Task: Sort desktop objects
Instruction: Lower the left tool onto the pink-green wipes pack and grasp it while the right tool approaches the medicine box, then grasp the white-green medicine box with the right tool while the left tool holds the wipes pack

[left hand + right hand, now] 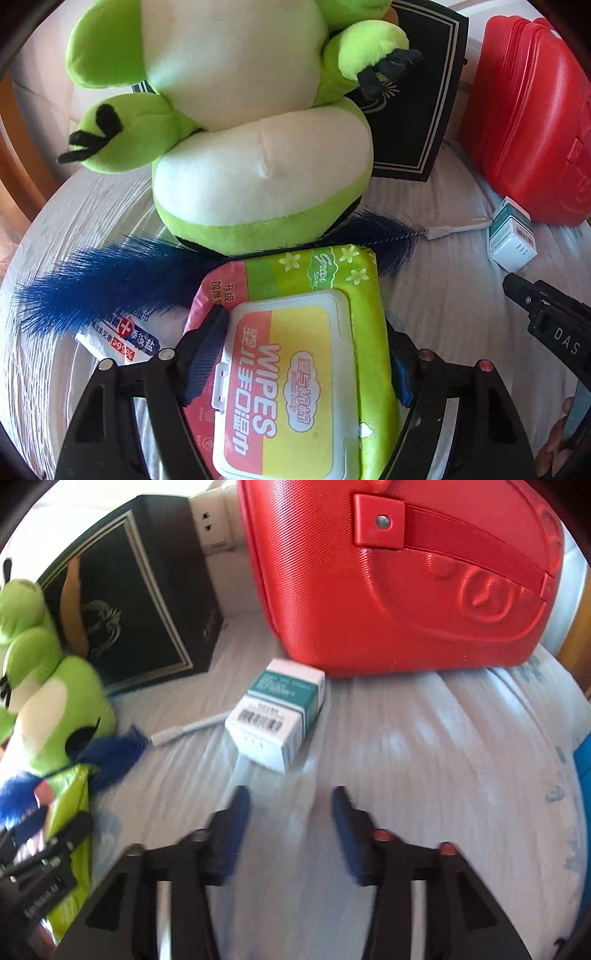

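A green and pink wipes pack with a white flip lid lies between the fingers of my left gripper, which press on its two long sides. It rests against a green and white plush frog, and a blue bristle brush lies across behind it. In the right wrist view my right gripper hangs open over bare cloth, with nothing between its fingers. A small white and teal box sits just ahead of it. The right gripper's tip also shows near that box.
A red hard case stands behind the small box, and a black box with a gold border stands to its left. A small white wipes sachet lies under the brush. The brush's white handle points at the small box. White cloth covers the surface.
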The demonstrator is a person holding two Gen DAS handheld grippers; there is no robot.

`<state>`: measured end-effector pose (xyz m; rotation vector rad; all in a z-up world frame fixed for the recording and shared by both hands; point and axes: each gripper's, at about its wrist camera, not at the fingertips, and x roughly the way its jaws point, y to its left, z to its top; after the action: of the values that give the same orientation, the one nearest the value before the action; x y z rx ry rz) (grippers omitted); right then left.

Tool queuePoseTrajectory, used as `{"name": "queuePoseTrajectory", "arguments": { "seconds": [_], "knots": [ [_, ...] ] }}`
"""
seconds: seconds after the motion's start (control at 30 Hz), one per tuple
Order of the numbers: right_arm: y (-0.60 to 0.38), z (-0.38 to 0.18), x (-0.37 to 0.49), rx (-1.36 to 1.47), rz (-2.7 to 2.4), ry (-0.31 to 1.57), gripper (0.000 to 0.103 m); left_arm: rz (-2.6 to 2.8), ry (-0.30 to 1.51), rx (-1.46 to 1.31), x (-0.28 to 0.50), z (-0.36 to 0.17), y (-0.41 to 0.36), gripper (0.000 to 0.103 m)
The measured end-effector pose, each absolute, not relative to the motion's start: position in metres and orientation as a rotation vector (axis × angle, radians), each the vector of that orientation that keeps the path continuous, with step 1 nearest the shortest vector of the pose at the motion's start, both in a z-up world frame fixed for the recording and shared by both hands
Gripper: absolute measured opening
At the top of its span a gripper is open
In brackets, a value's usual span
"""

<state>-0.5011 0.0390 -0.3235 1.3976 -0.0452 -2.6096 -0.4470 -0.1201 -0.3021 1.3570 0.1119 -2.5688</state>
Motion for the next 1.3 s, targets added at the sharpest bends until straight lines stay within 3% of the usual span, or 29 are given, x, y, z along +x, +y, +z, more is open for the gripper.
{"name": "queuePoseTrajectory", "arguments": {
  "seconds": [0.23,0.43,0.6,0.7,0.77,0.8,1.0,1.03,1.1,1.13,1.17,1.23,1.3],
  "knots": [
    [0.038,-0.324,-0.503,1.312,-2.712,-0.079,0.054,-2.572,0.162,1.265,-0.448,-0.299,-0.116,0.075],
    [0.029,-0.323,-0.508,1.301,-2.736,0.026,0.051,-2.588,0.156,1.238,-0.438,-0.297,-0.112,0.075],
    [0.027,-0.319,-0.503,1.293,-2.726,0.093,0.039,-2.587,0.152,1.253,-0.432,-0.294,-0.110,0.076],
    [0.031,-0.316,-0.494,1.283,-2.720,0.135,0.026,-2.584,0.159,1.269,-0.427,-0.291,-0.109,0.076],
    [0.035,-0.314,-0.484,1.281,-2.701,0.142,0.005,-2.583,0.177,1.284,-0.423,-0.289,-0.110,0.076],
    [0.037,-0.313,-0.477,1.286,-2.689,0.156,0.001,-2.585,0.192,1.294,-0.420,-0.287,-0.111,0.076],
    [0.059,-0.307,-0.456,1.302,-2.660,0.072,0.002,-2.593,0.252,1.363,-0.391,-0.279,-0.117,0.080],
    [0.064,-0.303,-0.455,1.294,-2.673,0.040,0.006,-2.590,0.259,1.371,-0.386,-0.277,-0.118,0.080],
    [0.069,-0.295,-0.456,1.281,-2.699,-0.006,0.033,-2.588,0.279,1.394,-0.375,-0.273,-0.118,0.080],
    [0.070,-0.291,-0.457,1.264,-2.699,-0.029,0.064,-2.595,0.295,1.395,-0.369,-0.270,-0.118,0.080],
    [0.069,-0.287,-0.458,1.245,-2.698,-0.043,0.088,-2.607,0.311,1.388,-0.364,-0.267,-0.118,0.083],
    [0.064,-0.280,-0.460,1.207,-2.711,-0.029,0.089,-2.604,0.295,1.388,-0.358,-0.267,-0.118,0.093],
    [0.059,-0.280,-0.465,1.209,-2.713,-0.018,0.089,-2.556,0.245,1.418,-0.363,-0.277,-0.117,0.096]
  ]
}}
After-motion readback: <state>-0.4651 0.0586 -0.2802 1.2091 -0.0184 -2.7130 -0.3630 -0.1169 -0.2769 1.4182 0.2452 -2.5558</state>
